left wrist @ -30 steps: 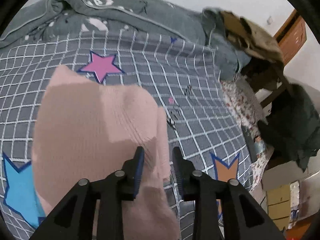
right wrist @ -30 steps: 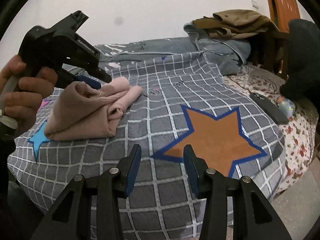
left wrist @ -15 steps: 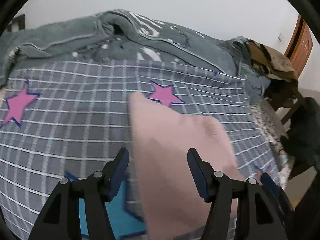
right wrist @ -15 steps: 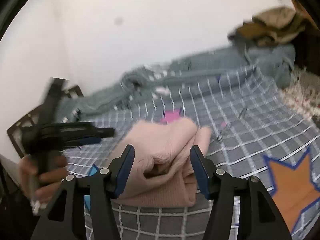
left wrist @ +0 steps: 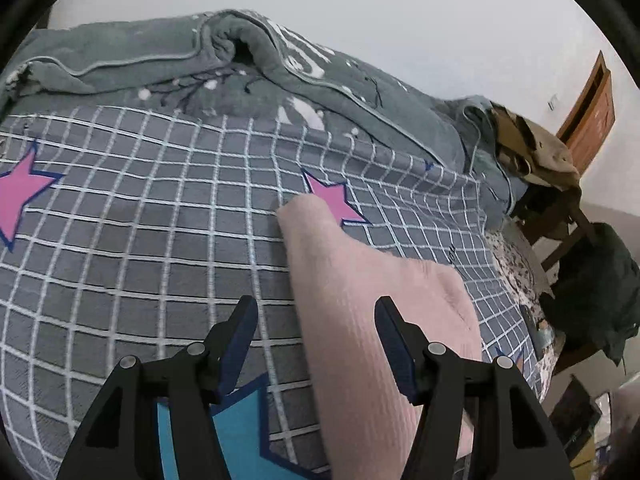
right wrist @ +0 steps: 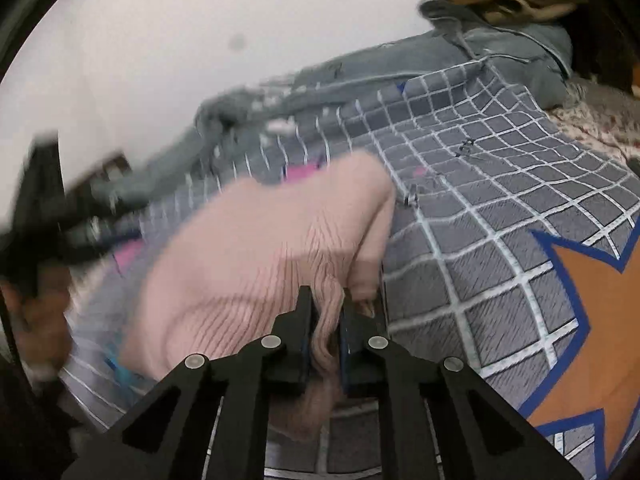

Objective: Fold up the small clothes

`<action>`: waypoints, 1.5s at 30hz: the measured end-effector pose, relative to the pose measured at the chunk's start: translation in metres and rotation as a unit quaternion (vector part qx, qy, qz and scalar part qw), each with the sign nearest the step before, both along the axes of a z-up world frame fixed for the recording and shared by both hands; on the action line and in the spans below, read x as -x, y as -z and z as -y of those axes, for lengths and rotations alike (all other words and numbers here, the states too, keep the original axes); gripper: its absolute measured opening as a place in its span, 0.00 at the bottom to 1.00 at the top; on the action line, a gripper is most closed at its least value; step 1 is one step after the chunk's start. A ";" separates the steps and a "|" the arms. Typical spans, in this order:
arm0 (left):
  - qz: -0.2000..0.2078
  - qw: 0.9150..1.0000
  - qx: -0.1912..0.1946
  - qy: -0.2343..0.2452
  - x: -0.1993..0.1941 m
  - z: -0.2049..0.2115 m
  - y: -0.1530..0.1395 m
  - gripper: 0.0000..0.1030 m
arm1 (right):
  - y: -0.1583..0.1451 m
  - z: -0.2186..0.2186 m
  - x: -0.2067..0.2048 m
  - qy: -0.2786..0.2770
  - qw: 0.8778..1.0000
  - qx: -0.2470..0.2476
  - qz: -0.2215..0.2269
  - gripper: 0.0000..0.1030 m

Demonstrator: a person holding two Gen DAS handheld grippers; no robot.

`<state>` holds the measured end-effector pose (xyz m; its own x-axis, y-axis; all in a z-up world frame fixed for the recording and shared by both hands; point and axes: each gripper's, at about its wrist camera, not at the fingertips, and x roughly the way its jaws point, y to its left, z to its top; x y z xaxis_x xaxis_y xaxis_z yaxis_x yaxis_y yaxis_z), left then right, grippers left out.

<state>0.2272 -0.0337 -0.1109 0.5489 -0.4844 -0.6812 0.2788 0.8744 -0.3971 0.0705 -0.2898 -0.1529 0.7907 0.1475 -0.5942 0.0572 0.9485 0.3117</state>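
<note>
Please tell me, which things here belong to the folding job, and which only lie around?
Job: pink garment, right gripper closing on its edge, left gripper open above it.

Lying about: grey blanket, checked sheet, brown clothes, chair, door.

The garment [left wrist: 372, 300] lies on the bedspread [left wrist: 140, 232]. A blanket [left wrist: 240, 68] is bunched behind it along the wall. To the right, clothes [left wrist: 532, 148] are piled on a chair [left wrist: 560, 220] beside the bed.

Your left gripper [left wrist: 316, 344] and right gripper [right wrist: 325, 320] are black, angular, with silver screws and what look like blue-lined fingers [left wrist: 394, 346].
</note>
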 end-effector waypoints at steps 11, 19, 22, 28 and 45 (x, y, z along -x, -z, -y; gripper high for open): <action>-0.028 0.999 0.008 0.031 -0.010 0.006 0.024 0.57 | -0.035 -0.001 -0.054 0.009 0.999 0.040 0.005 0.48; -0.086 0.993 0.058 0.056 -0.024 0.006 0.052 0.61 | 0.004 0.017 -0.072 0.005 0.999 0.007 -0.046 0.57; -0.090 0.992 0.060 0.063 -0.026 0.015 0.055 0.61 | 0.009 0.025 -0.071 0.001 0.999 -0.003 -0.045 0.57; -0.101 0.991 0.055 0.064 -0.030 0.033 0.063 0.56 | 0.016 0.035 -0.079 -0.019 0.996 -0.064 -0.056 0.57; -0.027 0.996 0.071 -0.037 -0.045 -0.047 0.008 0.32 | -0.036 -0.024 -0.133 -0.100 0.986 -0.136 -0.008 0.27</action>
